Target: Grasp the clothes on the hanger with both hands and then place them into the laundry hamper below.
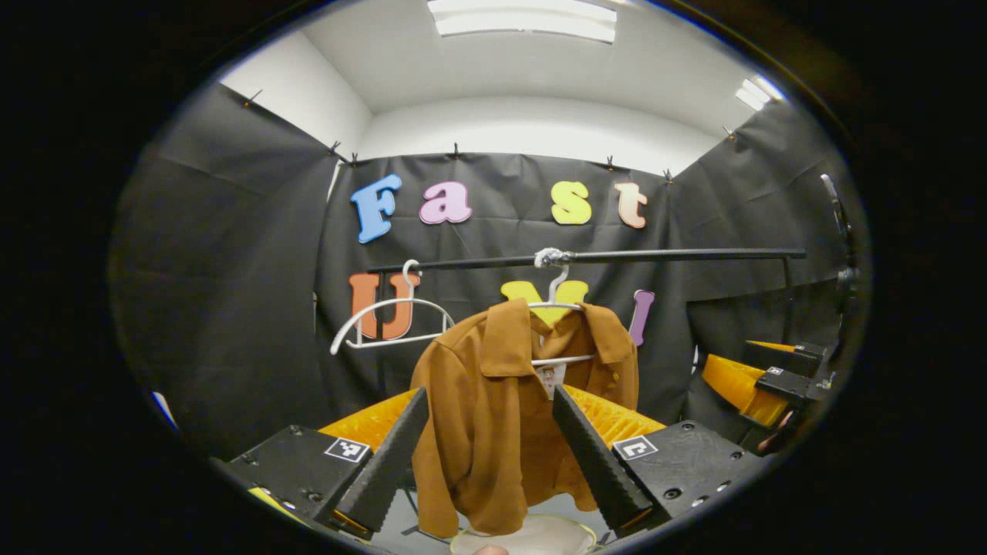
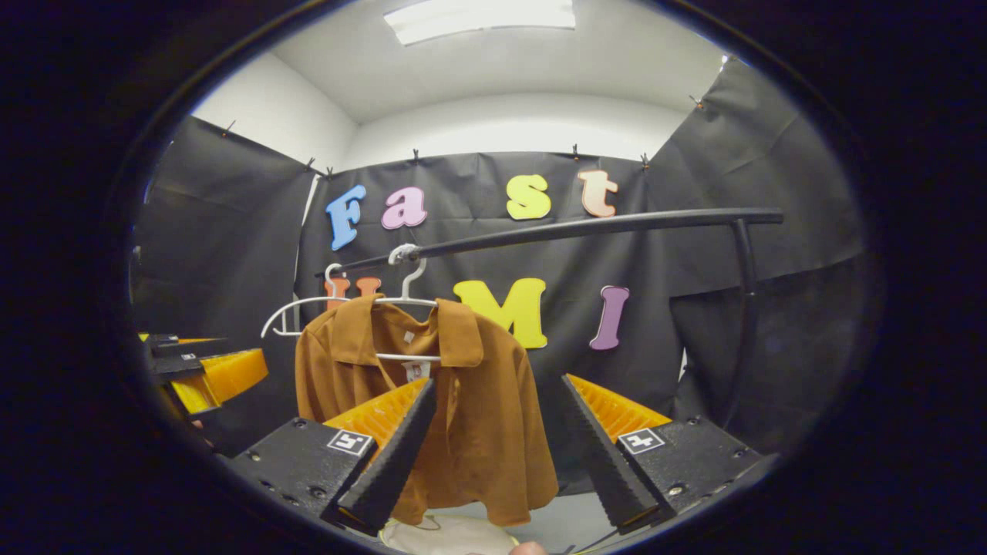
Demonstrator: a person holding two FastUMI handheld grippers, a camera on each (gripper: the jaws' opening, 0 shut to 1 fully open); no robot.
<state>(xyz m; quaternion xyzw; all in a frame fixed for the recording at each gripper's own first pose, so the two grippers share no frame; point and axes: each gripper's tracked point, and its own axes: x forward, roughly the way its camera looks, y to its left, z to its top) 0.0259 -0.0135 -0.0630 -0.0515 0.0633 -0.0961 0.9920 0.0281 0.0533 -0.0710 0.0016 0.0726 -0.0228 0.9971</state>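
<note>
A brown collared shirt (image 1: 493,416) hangs on a white hanger (image 1: 557,308) from a black rail (image 1: 601,257). My left gripper (image 1: 490,402) is open in front of it, the shirt showing between the fingers but farther off. In the right gripper view the same shirt (image 2: 463,416) hangs left of centre on its hanger (image 2: 409,301). My right gripper (image 2: 499,389) is open, short of the shirt's right side. The pale rim of the hamper (image 1: 540,536) shows below the shirt, and the hamper (image 2: 451,533) sits at the bottom edge of that view too.
An empty white hanger (image 1: 389,320) hangs further left on the rail. The rail's upright post (image 2: 744,308) stands at the right. The other gripper (image 1: 771,378) shows at the far right of the left gripper view, and the other gripper (image 2: 200,374) at the left of the right gripper view.
</note>
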